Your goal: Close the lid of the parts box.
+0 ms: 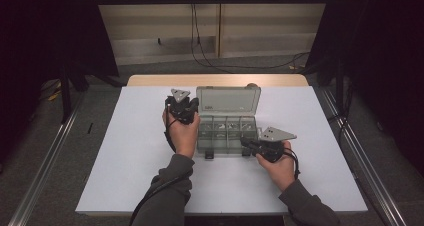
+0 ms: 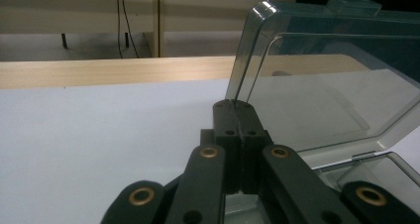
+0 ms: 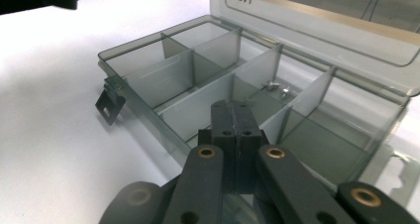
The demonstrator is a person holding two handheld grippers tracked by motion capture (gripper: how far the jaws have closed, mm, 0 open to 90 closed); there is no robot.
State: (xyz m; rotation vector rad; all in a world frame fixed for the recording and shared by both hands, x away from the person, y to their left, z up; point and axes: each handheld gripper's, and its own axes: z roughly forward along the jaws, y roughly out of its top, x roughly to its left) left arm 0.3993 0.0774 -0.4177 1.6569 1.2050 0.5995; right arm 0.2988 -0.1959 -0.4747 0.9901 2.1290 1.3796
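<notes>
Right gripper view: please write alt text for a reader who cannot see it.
A smoky clear compartment box sits open on a white table, its lid raised behind. The right gripper, jaws shut, points into it; small metal parts lie in one compartment.

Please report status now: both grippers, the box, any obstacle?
Left gripper shut at lid edge. Right gripper shut, at open box front. No obstacle.

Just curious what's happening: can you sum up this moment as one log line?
left gripper: shut, at open lid | right gripper: shut, at organizer box front
</notes>
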